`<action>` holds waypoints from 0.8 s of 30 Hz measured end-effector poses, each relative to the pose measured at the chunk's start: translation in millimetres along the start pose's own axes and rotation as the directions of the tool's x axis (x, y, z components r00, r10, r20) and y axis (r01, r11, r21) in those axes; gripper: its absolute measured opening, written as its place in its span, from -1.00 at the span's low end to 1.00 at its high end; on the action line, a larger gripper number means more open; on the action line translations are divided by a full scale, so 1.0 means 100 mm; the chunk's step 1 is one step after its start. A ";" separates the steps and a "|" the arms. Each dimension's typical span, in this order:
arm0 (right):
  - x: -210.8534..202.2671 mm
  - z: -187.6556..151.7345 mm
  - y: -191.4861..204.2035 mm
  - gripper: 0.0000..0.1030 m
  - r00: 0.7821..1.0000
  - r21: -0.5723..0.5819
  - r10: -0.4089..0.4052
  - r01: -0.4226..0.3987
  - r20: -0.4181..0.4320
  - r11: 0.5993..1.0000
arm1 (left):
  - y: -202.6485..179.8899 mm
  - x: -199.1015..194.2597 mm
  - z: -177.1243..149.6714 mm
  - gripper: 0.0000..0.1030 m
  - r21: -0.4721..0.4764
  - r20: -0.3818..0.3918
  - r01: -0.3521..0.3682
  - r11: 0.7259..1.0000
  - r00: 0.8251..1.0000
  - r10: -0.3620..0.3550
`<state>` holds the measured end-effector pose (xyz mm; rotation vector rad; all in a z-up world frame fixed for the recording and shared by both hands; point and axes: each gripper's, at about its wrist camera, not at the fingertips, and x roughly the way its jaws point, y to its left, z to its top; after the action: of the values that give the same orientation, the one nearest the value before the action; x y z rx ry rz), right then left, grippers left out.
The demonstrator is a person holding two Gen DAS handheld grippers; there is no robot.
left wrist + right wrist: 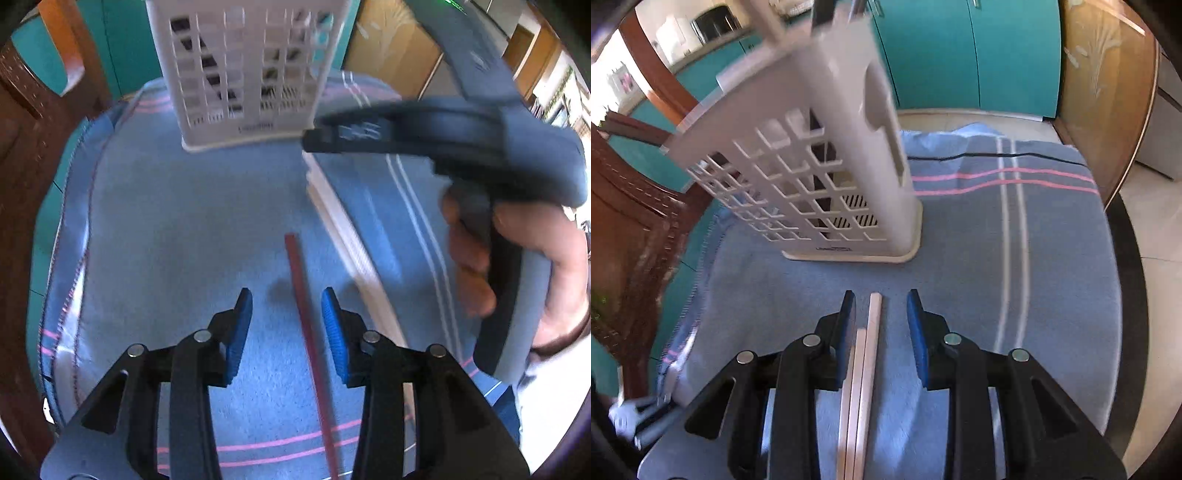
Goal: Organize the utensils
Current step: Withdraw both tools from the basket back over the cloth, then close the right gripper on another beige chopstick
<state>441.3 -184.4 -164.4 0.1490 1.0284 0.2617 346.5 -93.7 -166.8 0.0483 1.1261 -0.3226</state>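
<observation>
Nearest in the left wrist view: left gripper (287,325) with blue pads (240,332) parted, gripping nothing, a red chopstick (308,332) lying on the blue cloth (184,229) in the gap, closer to the right-hand pad, touching neither. Just to the right, a pale pair of chopsticks (347,240), blurred, flat on the same cloth. Nearest in the right wrist view: right gripper (881,325), partly open, holding nothing, the pale chopsticks side by side between its pads, clear of both. Farther right in the left view, a hand (517,266) wrapped round the handle of that right gripper. Beyond, upright on the cloth, a white slatted utensil holder (827,177) with dark utensils inside, indistinct. Farthest back, teal cupboard doors (960,55).
</observation>
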 end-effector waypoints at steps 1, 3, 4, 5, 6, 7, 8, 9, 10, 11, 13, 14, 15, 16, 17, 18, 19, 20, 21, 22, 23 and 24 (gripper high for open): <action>0.07 0.00 0.04 -0.44 1.000 -0.013 -0.013 0.013 -0.013 1.000 | 0.00 0.03 -0.02 -0.20 0.002 -0.008 -0.003 1.000 1.000 0.003; 0.22 -0.03 0.12 -0.44 0.996 -0.039 -0.073 0.071 -0.058 0.997 | 0.03 0.08 -0.03 -0.16 0.002 -0.019 -0.016 1.000 1.000 0.016; 0.23 -0.05 0.16 -0.44 0.993 -0.058 -0.104 0.101 -0.051 0.993 | 0.06 0.10 -0.03 -0.13 -0.004 -0.019 -0.017 1.000 1.000 0.017; 0.24 -0.05 0.21 -0.44 0.989 -0.079 -0.137 0.132 -0.056 0.988 | 0.07 0.10 -0.03 -0.13 -0.006 -0.016 -0.017 1.000 1.000 0.017; 0.24 -0.06 0.24 -0.44 0.985 -0.100 -0.163 0.157 -0.060 0.983 | 0.09 0.10 -0.03 -0.13 -0.011 -0.016 -0.021 1.000 1.000 0.021; 0.23 -0.08 0.26 -0.44 0.980 -0.122 -0.186 0.177 -0.065 0.977 | 0.10 0.10 -0.03 -0.13 -0.016 -0.015 -0.031 0.999 0.999 0.030; 0.22 -0.10 0.26 -0.45 0.978 -0.130 -0.198 0.187 -0.072 0.974 | 0.12 0.11 -0.02 -0.12 -0.021 -0.014 -0.048 0.999 0.999 0.048; 0.20 -0.13 0.25 -0.45 0.975 -0.131 -0.207 0.196 -0.080 0.972 | 0.15 0.11 -0.02 -0.12 -0.029 -0.014 -0.065 0.997 0.998 0.065; 0.17 -0.15 0.21 -0.45 0.974 -0.122 -0.208 0.197 -0.089 0.973 | 0.14 0.10 0.01 -0.12 -0.034 -0.014 -0.068 0.997 0.998 0.067; 0.13 -0.18 0.14 -0.45 0.974 -0.100 -0.201 0.191 -0.101 0.976 | 0.16 0.10 0.02 -0.12 -0.041 -0.014 -0.066 0.997 0.998 0.066; 0.06 -0.21 0.02 -0.45 0.977 -0.070 -0.188 0.181 -0.101 0.981 | 0.15 0.09 0.02 -0.12 -0.044 -0.013 -0.065 0.997 0.998 0.064; 0.04 -0.22 -0.03 -0.45 0.980 -0.056 -0.172 0.167 -0.098 0.984 | 0.15 0.09 0.00 -0.12 -0.042 -0.013 -0.066 0.997 0.998 0.065; 0.01 -0.22 -0.09 -0.45 0.983 -0.038 -0.151 0.148 -0.100 0.988 | 0.15 0.08 -0.01 -0.11 -0.040 -0.013 -0.067 0.997 0.998 0.067; 0.00 -0.21 -0.14 -0.45 0.984 -0.025 -0.143 0.142 -0.103 0.990 | 0.13 0.08 -0.05 -0.10 -0.039 -0.012 -0.069 0.997 0.998 0.069; 0.00 -0.21 -0.18 -0.45 0.984 -0.020 -0.147 0.146 -0.105 0.989 | 0.12 0.08 -0.05 -0.10 -0.039 -0.012 -0.072 0.997 0.997 0.071; -0.02 -0.20 -0.22 -0.45 0.982 -0.016 -0.155 0.155 -0.105 0.988 | 0.12 0.08 -0.08 -0.09 -0.039 -0.012 -0.075 0.996 0.997 0.074; -0.03 -0.21 -0.25 -0.45 0.982 -0.012 -0.155 0.155 -0.104 0.988 | 0.11 0.10 -0.07 -0.08 -0.040 -0.011 -0.080 0.996 0.997 0.079; -0.02 -0.20 -0.27 -0.45 0.983 -0.010 -0.151 0.151 -0.106 0.989 | 0.10 0.12 -0.05 -0.08 -0.042 -0.008 -0.087 0.995 0.996 0.087; -0.02 -0.20 -0.27 -0.45 0.983 -0.014 -0.145 0.145 -0.108 0.989 | 0.08 0.13 0.00 -0.08 -0.043 -0.007 -0.092 0.995 0.996 0.092; -0.02 -0.21 -0.25 -0.45 0.984 -0.024 -0.140 0.139 -0.110 0.990 | 0.09 0.15 0.08 -0.08 -0.045 -0.007 -0.101 0.994 0.995 0.101; -0.01 -0.20 -0.24 -0.44 0.984 -0.032 -0.137 0.134 -0.112 0.990 | 0.08 0.16 0.10 -0.07 -0.047 -0.006 -0.108 0.993 0.994 0.108; 0.00 -0.21 -0.22 -0.44 0.984 -0.045 -0.136 0.132 -0.117 0.990 | 0.04 0.20 0.14 -0.07 -0.047 -0.007 -0.113 0.992 0.994 0.113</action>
<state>426.1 -205.6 -180.6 0.0306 1.1472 0.1684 367.3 -97.3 -179.5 0.0704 1.1299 -0.1948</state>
